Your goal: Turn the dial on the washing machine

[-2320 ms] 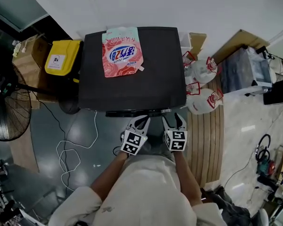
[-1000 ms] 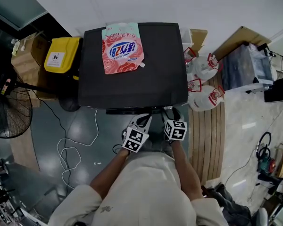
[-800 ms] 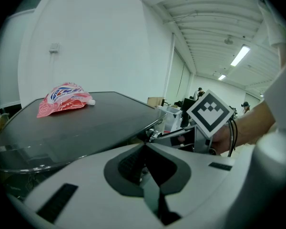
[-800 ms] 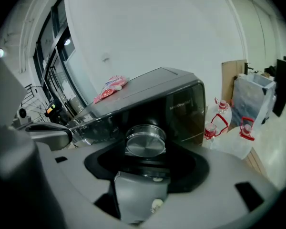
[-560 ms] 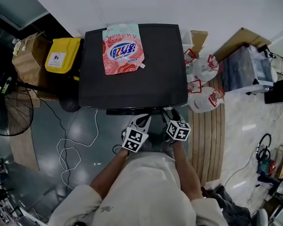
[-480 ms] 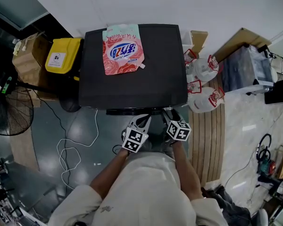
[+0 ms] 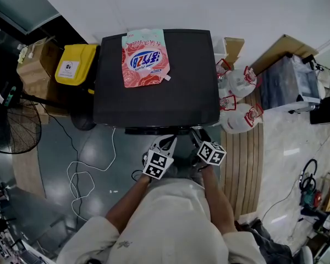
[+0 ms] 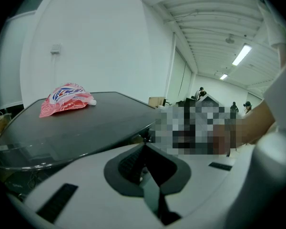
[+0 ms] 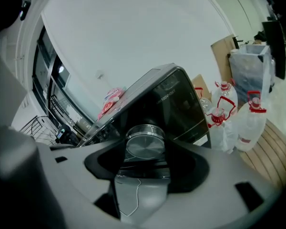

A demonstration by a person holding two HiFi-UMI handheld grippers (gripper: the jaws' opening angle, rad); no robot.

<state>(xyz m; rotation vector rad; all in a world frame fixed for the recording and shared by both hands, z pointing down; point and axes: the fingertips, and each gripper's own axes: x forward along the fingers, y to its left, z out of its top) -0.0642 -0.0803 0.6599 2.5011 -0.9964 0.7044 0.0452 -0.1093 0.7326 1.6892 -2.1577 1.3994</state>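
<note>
The right gripper [image 7: 201, 135] clamps the dial [image 9: 145, 145] on the washing machine's [image 7: 154, 98] front, the dial's axis running straight along its jaws. The left gripper [image 8: 143, 144], closed and empty, hangs just beside.

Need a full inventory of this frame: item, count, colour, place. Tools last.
washing machine: 1, black, centre, against the wall
dial: 1, silver, on the machine's front
detergent pouch: 1, pink and red, lying on the machine's top, towards its back left
yellow container: 1, yellow, just left of the machine
fan: 1, black, on the floor at far left
cable: 1, white, looped on the floor to the left of the person
water jugs: at least 3, clear with red handles, right of the machine
left tool: 1, white, jaws together and empty, in front of the machine
right tool: 1, white, closed on the dial
</note>
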